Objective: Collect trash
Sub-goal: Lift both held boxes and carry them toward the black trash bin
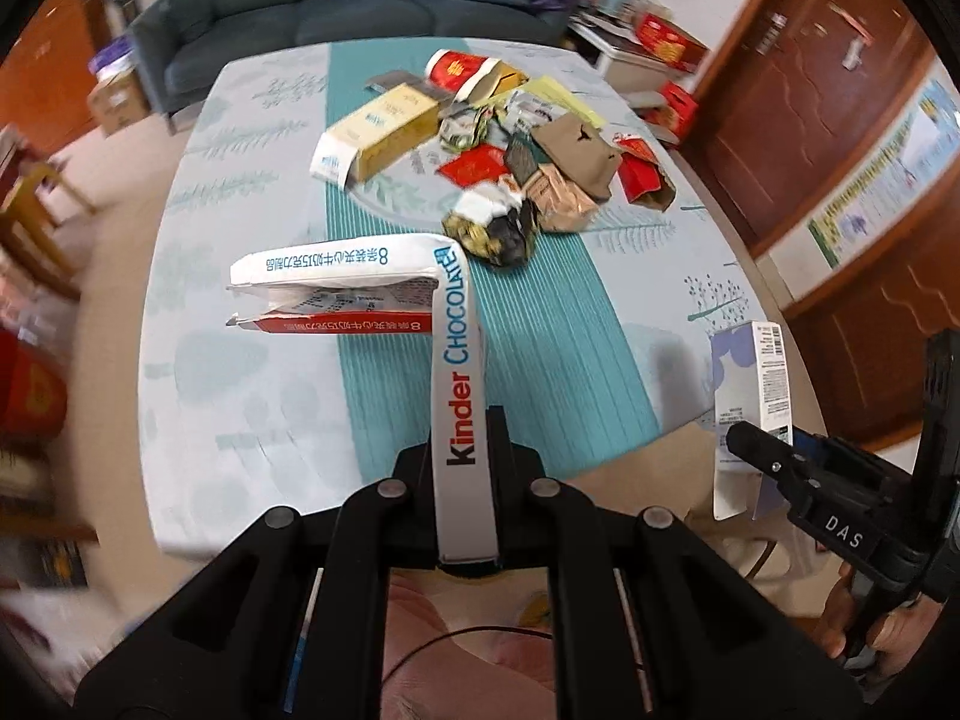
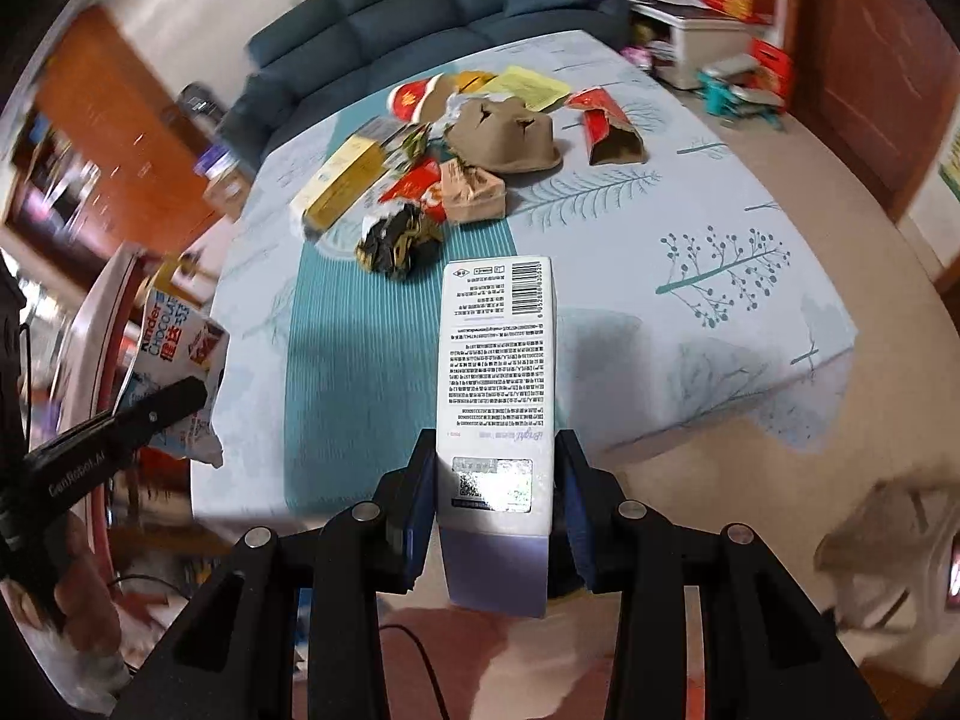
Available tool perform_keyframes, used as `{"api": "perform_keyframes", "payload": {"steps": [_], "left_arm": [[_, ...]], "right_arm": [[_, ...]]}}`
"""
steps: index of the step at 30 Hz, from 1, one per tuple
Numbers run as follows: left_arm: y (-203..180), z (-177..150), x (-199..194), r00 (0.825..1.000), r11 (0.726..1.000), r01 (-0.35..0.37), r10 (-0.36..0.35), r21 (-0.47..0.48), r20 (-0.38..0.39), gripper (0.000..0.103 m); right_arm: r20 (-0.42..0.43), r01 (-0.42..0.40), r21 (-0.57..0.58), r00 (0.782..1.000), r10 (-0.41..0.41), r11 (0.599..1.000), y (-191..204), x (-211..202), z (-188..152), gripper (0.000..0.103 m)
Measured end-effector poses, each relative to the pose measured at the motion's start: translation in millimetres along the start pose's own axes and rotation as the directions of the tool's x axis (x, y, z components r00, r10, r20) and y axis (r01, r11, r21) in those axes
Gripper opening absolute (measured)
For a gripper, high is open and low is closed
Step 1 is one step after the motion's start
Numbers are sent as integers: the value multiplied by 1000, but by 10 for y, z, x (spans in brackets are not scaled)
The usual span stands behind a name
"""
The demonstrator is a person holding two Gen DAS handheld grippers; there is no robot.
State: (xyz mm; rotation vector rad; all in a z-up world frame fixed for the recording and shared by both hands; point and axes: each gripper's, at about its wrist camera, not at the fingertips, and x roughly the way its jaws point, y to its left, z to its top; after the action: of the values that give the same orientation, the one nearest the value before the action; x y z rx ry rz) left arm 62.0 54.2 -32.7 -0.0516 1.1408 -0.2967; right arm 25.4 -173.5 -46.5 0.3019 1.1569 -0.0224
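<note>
**Both hand-held grippers carry a box above the near edge of the bench**

The left hand-held gripper [image 1: 465, 468] is pressed together on a flattened white chocolate box [image 1: 420, 300], pinching one narrow panel so that the torn, open body of the box sticks out to the left above the bench [image 1: 240, 396]. Its own camera shows the brand lettering along the pinched strip and the red underside of the box. The right wrist view shows the same box [image 2: 174, 360] from the side at its left edge, crumpled and hanging from the black fingers, with part of a hand below them.

The right hand-held gripper [image 2: 495, 480] stands partly spread, its blue pads pinching a tall white carton [image 2: 498, 372] by its lower end. That camera shows the carton's printed back with a barcode near the top. From the left wrist view the carton [image 1: 750, 408] appears at the right edge, seen side-on, held upright just off the bench's near corner.

The rest of the trash lies in a heap [image 1: 510, 144] toward the far half of the bench: a yellow box [image 1: 384, 132], a crumpled dark wrapper [image 1: 492, 228], a brown paper tray [image 2: 504, 132] and red cartons. The right view shows the tray from above; in the left view it is partly covered by neighbours. A dark sofa [image 1: 336, 6] stands beyond the bench.
</note>
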Motion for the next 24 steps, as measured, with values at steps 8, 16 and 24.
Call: {"api": "perform_keyframes", "payload": {"steps": [8,16,24], "left_arm": [[-675,-834,97,992,992,-120,117,-50,-54,7],[-893,-1440,79,969,973,-224,216,-62,-124,7],[-845,-1681,438,954,975,-221,210,-28,-214,7]], "right_arm": [[-67,-96,-79,994,91,992,-631,-60,-347,37],[-187,-195,-70,966,179,978,-836,202,-819,37],[-273,-195,-45,946,176,980,-843,593,-1288,37]]}}
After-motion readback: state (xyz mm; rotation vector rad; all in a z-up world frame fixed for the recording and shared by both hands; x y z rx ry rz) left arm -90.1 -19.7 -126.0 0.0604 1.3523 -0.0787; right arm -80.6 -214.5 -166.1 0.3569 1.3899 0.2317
